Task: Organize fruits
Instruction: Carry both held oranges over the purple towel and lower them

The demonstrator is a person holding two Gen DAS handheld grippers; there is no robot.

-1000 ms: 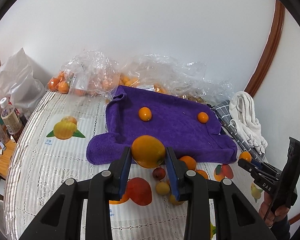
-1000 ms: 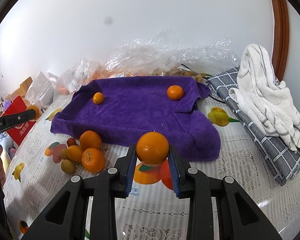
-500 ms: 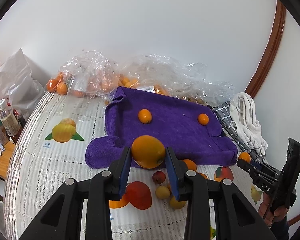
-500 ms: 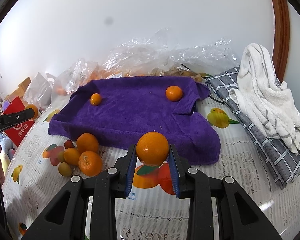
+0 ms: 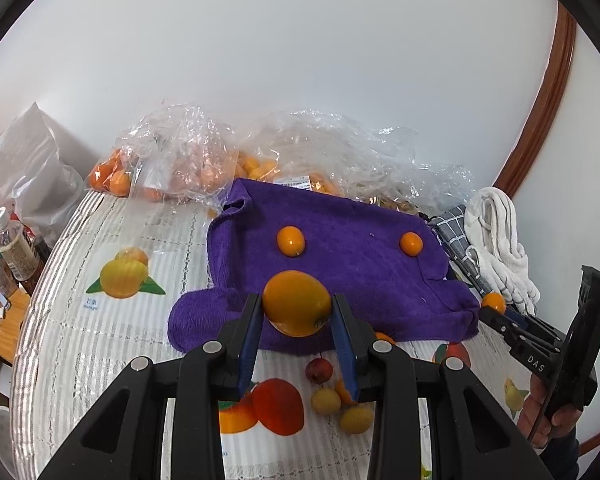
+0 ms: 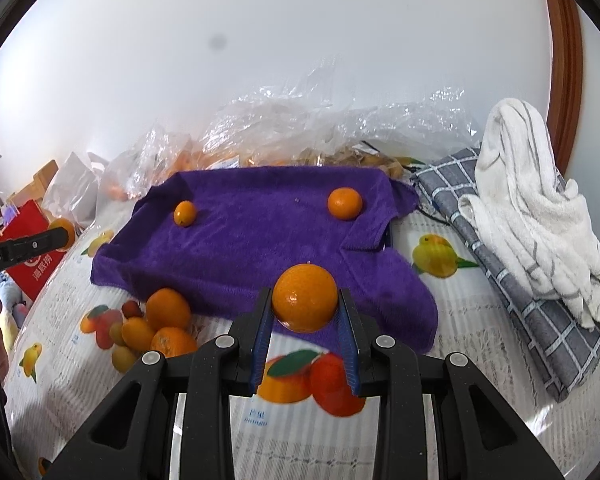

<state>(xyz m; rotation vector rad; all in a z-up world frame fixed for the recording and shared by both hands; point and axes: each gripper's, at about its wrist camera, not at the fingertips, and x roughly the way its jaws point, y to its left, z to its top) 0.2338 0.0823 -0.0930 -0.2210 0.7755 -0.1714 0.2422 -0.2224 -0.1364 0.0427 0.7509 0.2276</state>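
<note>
A purple towel (image 5: 352,248) (image 6: 260,236) lies spread on the table with two small oranges on it, one left (image 5: 290,241) (image 6: 185,213) and one right (image 5: 411,243) (image 6: 344,203). My left gripper (image 5: 296,308) is shut on a large yellow-orange fruit (image 5: 296,303), held above the towel's near edge. My right gripper (image 6: 305,305) is shut on a round orange (image 6: 305,297), also over the towel's near edge. Loose fruits lie on the tablecloth in front of the towel: oranges (image 6: 168,309), a small red fruit (image 5: 319,371) and pale yellow ones (image 5: 326,400).
Clear plastic bags (image 5: 188,160) with more oranges sit against the wall behind the towel. A grey checked cloth (image 6: 540,320) with a white towel (image 6: 532,216) lies at the right. Bottles (image 5: 14,248) and a red bag (image 6: 32,248) stand off the table's left edge.
Both grippers have lifted slightly with their fruits; the towel and loose fruits sit a little lower and farther in view. Neither grip has changed.
</note>
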